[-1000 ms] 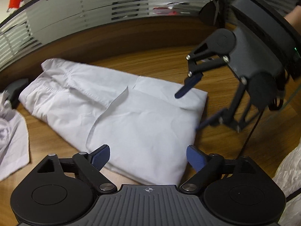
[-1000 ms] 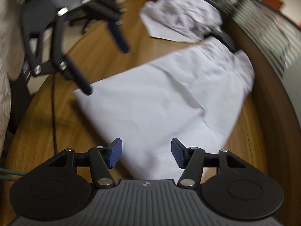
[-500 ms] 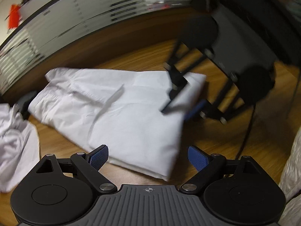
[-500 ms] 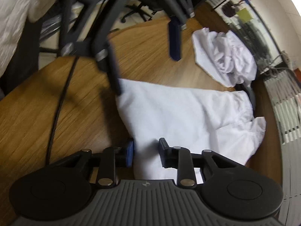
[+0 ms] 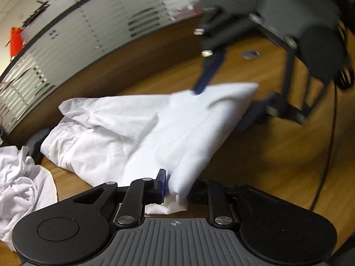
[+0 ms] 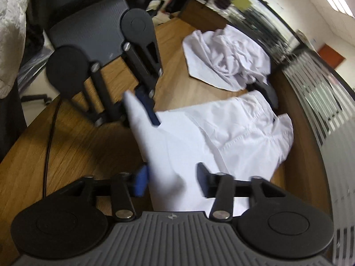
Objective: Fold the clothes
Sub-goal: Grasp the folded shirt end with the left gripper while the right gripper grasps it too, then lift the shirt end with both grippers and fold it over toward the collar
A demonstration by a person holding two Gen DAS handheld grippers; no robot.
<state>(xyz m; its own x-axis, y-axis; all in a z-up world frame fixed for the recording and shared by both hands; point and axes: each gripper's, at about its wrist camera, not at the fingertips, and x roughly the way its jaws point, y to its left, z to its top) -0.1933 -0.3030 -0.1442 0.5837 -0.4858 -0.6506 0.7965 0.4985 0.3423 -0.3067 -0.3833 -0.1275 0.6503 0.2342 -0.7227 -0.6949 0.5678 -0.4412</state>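
The desk [image 5: 277, 155] carries two white garments: the half-folded garment [image 5: 137, 141] lying across its middle toward the far edge, and a crumpled heap [image 5: 20, 184] beside it, next to a small dark object I cannot identify. A second ago the half-folded garment lay flat with both tools hovering clear of its near end; now that end is gathered and raised off the wood, so the next fold looks to be starting. The left hand-held gripper [image 5: 175, 188] has just been closing and its pads now pinch one corner of the cloth, a wad of fabric bunched between them. The right hand-held gripper [image 6: 170, 180] narrowed on the other corner half a second ago and has just been opening again; cloth sits between its jaws, touching the left pad, with a gap at the right one, so I judge it has no firm hold. If so, a re-grip is needed before carrying the end over.
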